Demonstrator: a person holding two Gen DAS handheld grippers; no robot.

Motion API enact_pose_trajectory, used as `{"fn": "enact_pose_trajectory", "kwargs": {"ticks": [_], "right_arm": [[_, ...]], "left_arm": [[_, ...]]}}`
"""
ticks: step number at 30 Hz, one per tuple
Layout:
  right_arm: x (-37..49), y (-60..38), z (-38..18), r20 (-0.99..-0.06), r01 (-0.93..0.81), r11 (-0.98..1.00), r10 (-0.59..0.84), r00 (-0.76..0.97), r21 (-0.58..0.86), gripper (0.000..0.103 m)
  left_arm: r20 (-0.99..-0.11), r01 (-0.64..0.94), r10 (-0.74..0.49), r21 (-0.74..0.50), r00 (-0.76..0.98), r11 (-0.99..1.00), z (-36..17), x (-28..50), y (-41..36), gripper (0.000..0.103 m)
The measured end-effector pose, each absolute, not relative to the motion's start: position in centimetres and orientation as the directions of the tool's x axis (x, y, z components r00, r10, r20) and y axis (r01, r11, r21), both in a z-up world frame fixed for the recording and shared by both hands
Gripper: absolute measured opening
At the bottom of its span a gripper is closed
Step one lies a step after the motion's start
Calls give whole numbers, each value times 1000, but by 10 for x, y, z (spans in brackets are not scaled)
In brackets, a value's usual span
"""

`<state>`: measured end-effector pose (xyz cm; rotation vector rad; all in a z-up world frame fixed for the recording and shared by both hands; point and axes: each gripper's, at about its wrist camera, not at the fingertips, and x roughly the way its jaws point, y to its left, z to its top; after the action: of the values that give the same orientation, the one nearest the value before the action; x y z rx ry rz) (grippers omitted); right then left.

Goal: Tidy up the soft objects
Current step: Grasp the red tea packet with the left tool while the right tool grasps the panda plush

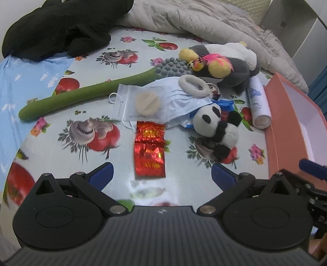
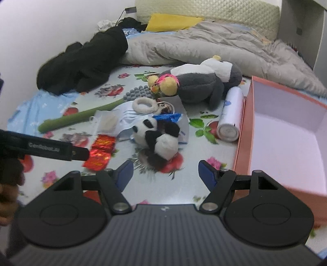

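Observation:
A small panda plush (image 1: 218, 126) (image 2: 161, 137) lies on the patterned cloth next to an open pink box (image 1: 296, 122) (image 2: 286, 133). A grey and white plush bird (image 1: 224, 61) (image 2: 200, 81) lies behind it. A white fluffy hair ring (image 1: 194, 85) (image 2: 144, 104), a blue face mask (image 1: 179, 100) and a green foam stick (image 1: 81, 96) (image 2: 77, 117) lie nearby. My left gripper (image 1: 161, 174) is open and empty, above red foil packets (image 1: 149, 149). My right gripper (image 2: 165, 174) is open and empty, just in front of the panda.
A white spray can (image 1: 258, 102) (image 2: 231, 114) lies beside the box. A clear pouch with a beige puff (image 1: 139, 102) lies by the mask. Black clothing (image 1: 61, 26) (image 2: 81, 61) and a grey quilt (image 1: 204, 18) (image 2: 204, 45) lie at the back.

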<state>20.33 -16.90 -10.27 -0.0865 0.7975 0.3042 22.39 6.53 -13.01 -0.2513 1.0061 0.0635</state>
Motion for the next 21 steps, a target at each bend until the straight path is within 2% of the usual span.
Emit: {"fn": "enact_pose_trajectory", "kwargs": {"ticks": [3,7,21], "right_arm": [[221,-163,-113,-720,-311,950,217,659,1,72],[250,-160,-131,-760,-307,951,215,614,21,72],[317,-140,-187,-809,-348,936,251,531,62,72]], "left_arm": [[-847,-168,-59,-172,528,971,-140,235,70,103],[-860,-175,-67,-178,505,968,-159,253,77,103],[-874,-160,-62,-157,481,975,-205,290,81,88]]}}
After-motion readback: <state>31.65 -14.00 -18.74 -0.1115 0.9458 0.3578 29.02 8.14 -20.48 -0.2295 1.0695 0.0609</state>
